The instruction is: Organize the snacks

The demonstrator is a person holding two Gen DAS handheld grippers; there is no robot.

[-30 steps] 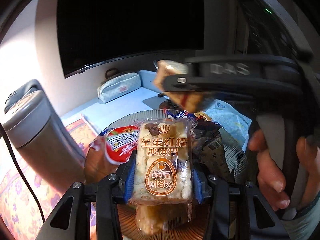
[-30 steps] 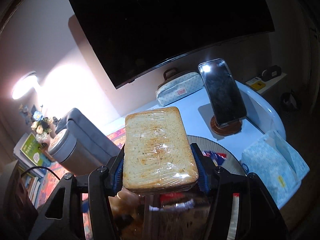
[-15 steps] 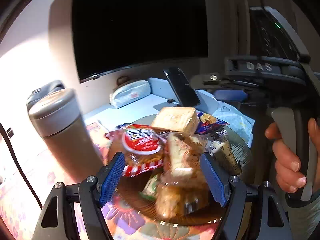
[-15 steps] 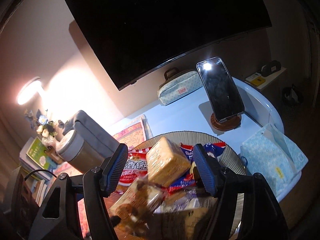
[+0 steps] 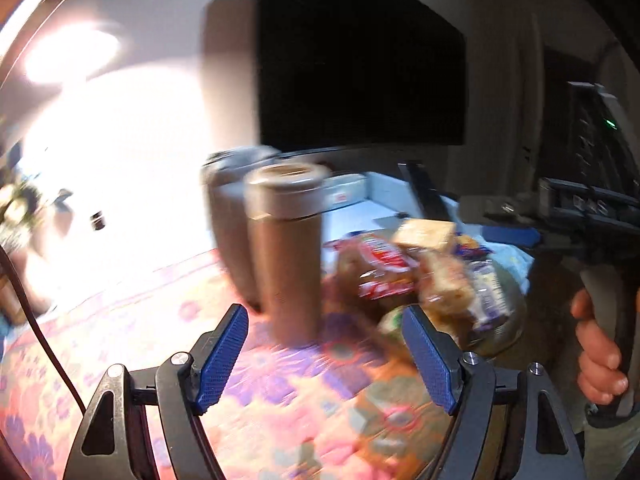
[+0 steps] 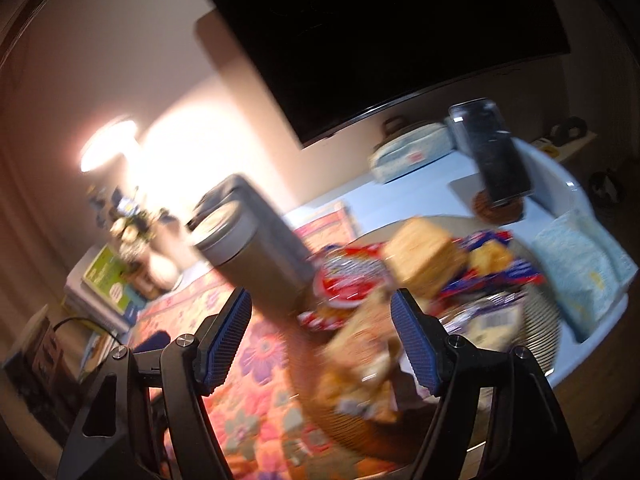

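A ribbed round plate (image 6: 540, 328) holds a heap of snack packets. A wrapped toast slice (image 6: 424, 256) lies on top, beside a red packet (image 6: 352, 280). My right gripper (image 6: 322, 342) hovers over the plate's near left edge with its jaws opening. A blurred pale cake packet (image 6: 360, 360) lies on the plate below them, and the pads do not press on it. My left gripper (image 5: 326, 360) is over the floral cloth (image 5: 280, 420), left of the plate (image 5: 504, 332); its jaws are opening and nothing is between them. The toast (image 5: 424, 234) and cake packet (image 5: 444, 292) show there too.
A grey steel flask (image 5: 284, 248) stands upright on the cloth just left of the plate. Behind are a phone on a stand (image 6: 496, 152), a pale pencil case (image 6: 412, 152) and a blue tissue pack (image 6: 580, 272). A hand (image 5: 596, 364) grips the other handle at the right.
Both grippers let go: the cake packet and the toast slice now lie on the plate. Both have swung left and back from the plate, and the flask has come into view.
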